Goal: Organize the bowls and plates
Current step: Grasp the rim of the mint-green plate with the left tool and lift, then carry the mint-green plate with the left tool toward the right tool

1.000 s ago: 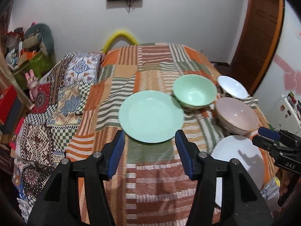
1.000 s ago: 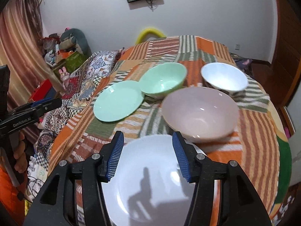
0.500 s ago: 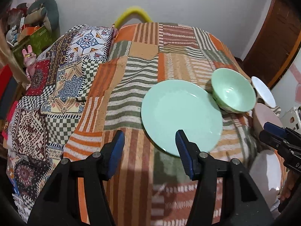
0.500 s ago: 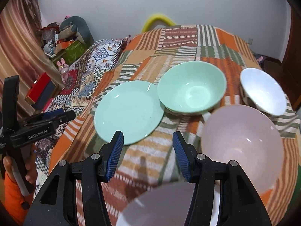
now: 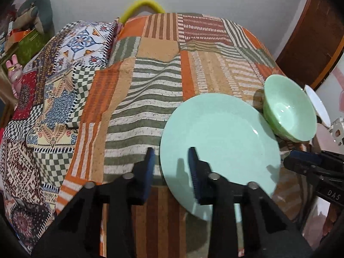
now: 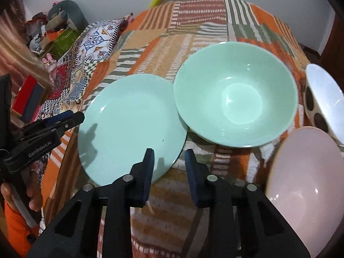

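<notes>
A mint green plate (image 5: pixel 219 142) (image 6: pixel 131 124) lies on the patchwork cloth. A mint green bowl (image 5: pixel 288 109) (image 6: pixel 234 105) stands right beside it, its rim over the plate's edge. My left gripper (image 5: pixel 171 157) is open and straddles the plate's left rim. My right gripper (image 6: pixel 168 157) is open and straddles the plate's near right rim. A pink bowl (image 6: pixel 305 185) and a white dotted bowl (image 6: pixel 324 99) stand to the right. Each gripper shows in the other's view, the right one (image 5: pixel 296 161) and the left one (image 6: pixel 73 118).
The patchwork cloth (image 5: pixel 154 99) covers a table. A patterned pillow (image 5: pixel 83 40) lies at the far left. Boxes and a soft toy (image 6: pixel 62 19) crowd the left side. A brown door (image 5: pixel 316 28) is at the right.
Both grippers moved forward and down to the green plate, left from its left side, right from its right. The white plate has left both views.
</notes>
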